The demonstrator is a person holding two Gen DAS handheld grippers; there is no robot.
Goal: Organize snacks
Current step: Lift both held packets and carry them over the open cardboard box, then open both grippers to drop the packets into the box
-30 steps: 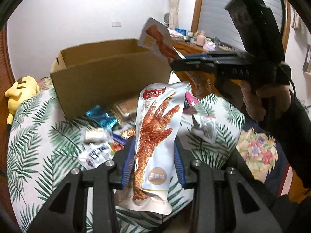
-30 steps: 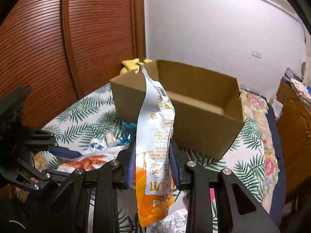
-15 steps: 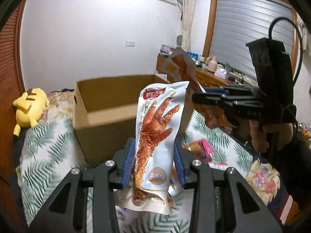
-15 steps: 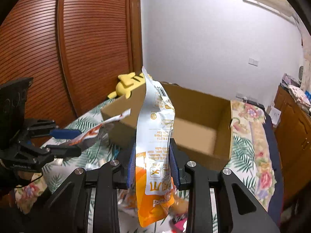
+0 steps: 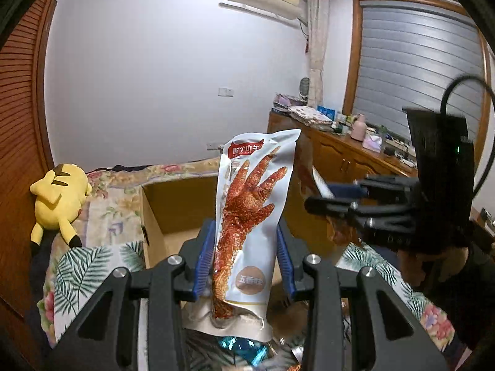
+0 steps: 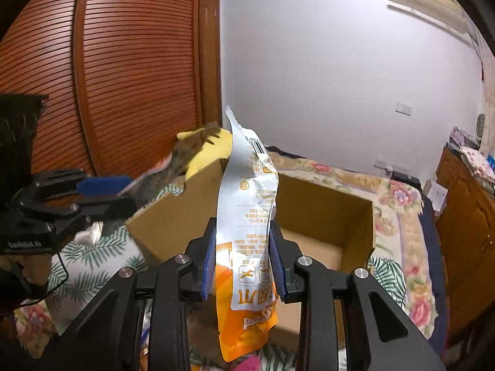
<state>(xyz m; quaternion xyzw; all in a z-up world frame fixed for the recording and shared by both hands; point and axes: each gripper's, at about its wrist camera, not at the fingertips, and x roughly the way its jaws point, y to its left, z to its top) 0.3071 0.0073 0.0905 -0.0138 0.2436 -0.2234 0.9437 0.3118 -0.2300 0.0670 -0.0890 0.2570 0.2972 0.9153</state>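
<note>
A bed (image 6: 399,204) covered with a palm-leaf print sheet (image 5: 92,259) and a floral quilt (image 6: 411,281) carries an open cardboard box (image 6: 324,213). A yellow plush toy (image 5: 58,198) lies on the bed beside the box, near the louvred wooden doors.

Cardboard box (image 6: 312,216) sits on the bed (image 6: 399,216) — plush toy (image 5: 58,198) behind it.

The white chicken-foot packet (image 5: 252,216) hides the middle of the cardboard box (image 5: 173,198), whose floor cannot be read, while the orange-and-white packet (image 6: 247,232) above that box covers its far wall.
</note>
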